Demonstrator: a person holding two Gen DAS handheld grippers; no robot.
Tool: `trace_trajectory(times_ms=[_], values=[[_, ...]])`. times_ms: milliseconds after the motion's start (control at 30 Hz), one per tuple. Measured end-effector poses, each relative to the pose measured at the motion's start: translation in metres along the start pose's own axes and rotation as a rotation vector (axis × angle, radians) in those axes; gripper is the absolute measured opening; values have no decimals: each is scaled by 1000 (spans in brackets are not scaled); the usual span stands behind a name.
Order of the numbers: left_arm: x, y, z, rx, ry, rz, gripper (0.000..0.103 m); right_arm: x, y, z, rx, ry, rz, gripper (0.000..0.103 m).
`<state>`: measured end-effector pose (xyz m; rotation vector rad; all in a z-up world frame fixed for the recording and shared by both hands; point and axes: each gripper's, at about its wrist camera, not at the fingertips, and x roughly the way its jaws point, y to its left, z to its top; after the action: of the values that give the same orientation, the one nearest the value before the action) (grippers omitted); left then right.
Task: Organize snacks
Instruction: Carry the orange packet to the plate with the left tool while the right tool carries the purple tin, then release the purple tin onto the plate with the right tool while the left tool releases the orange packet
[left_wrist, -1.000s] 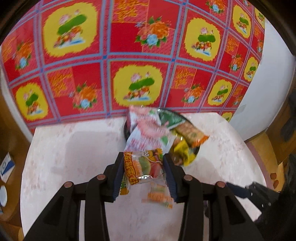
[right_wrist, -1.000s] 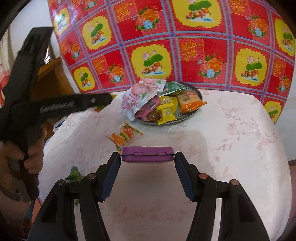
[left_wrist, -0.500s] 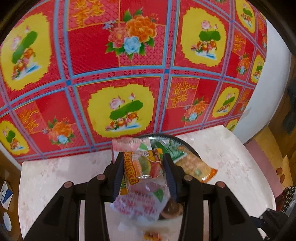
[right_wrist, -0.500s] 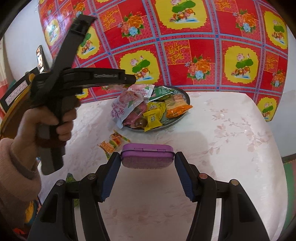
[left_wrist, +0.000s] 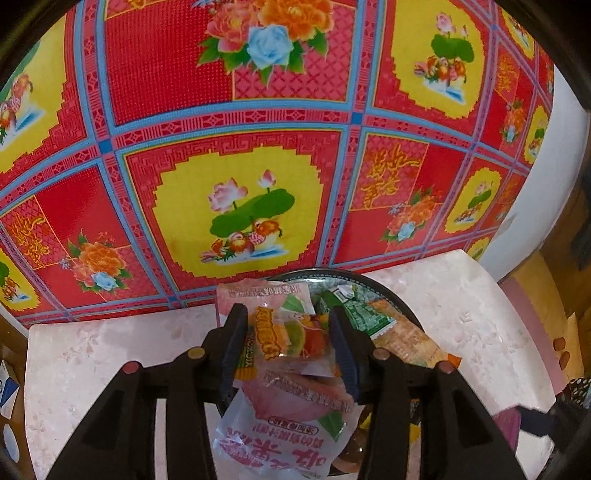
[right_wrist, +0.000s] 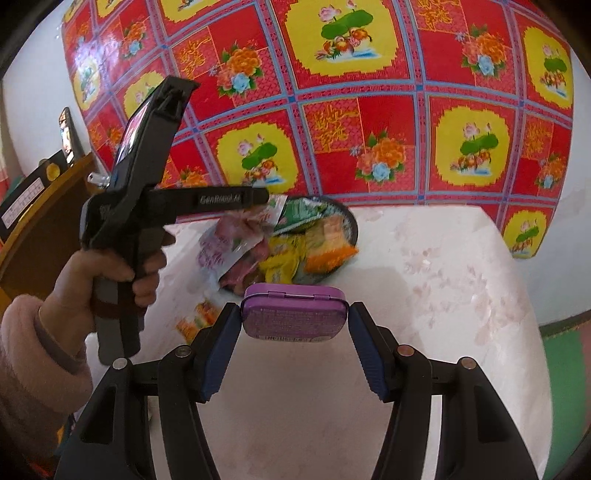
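Note:
My left gripper (left_wrist: 288, 328) is shut on a small clear candy packet (left_wrist: 288, 334) with orange print and holds it above the dark plate (left_wrist: 369, 277) of snacks. From the right wrist view the left gripper (right_wrist: 264, 197) hovers over the plate (right_wrist: 352, 225). A large pink-and-white bag (left_wrist: 284, 432) lies on the plate's near side. My right gripper (right_wrist: 293, 317) is shut on a purple tin (right_wrist: 293, 314), held above the table just in front of the plate.
The white marbled table (right_wrist: 424, 280) stands against a red, yellow and blue patterned cloth (right_wrist: 332, 110). One more orange candy packet (right_wrist: 197, 319) lies on the table left of the right gripper. A wooden cabinet (right_wrist: 40, 206) stands at the left.
My left gripper carried the candy packet up and forward from the table to above the plate. My right gripper with the purple tin moved closer to the plate.

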<state>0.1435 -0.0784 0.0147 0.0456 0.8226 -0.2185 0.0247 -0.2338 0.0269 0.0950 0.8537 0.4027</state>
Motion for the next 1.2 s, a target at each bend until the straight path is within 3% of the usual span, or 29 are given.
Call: trace_trajectory(times_ms=[500,833,1200], values=[[-12,10,2,-43,-16,-18,52,47,-4,48,-42,-27,7,61],[-25,22,1,-76,-27,-10,53,79,-1,62,-45,-7,7,59],[-32,19,-6,-63,-30,1,53,76,-1,67,-39,-17,22,59]])
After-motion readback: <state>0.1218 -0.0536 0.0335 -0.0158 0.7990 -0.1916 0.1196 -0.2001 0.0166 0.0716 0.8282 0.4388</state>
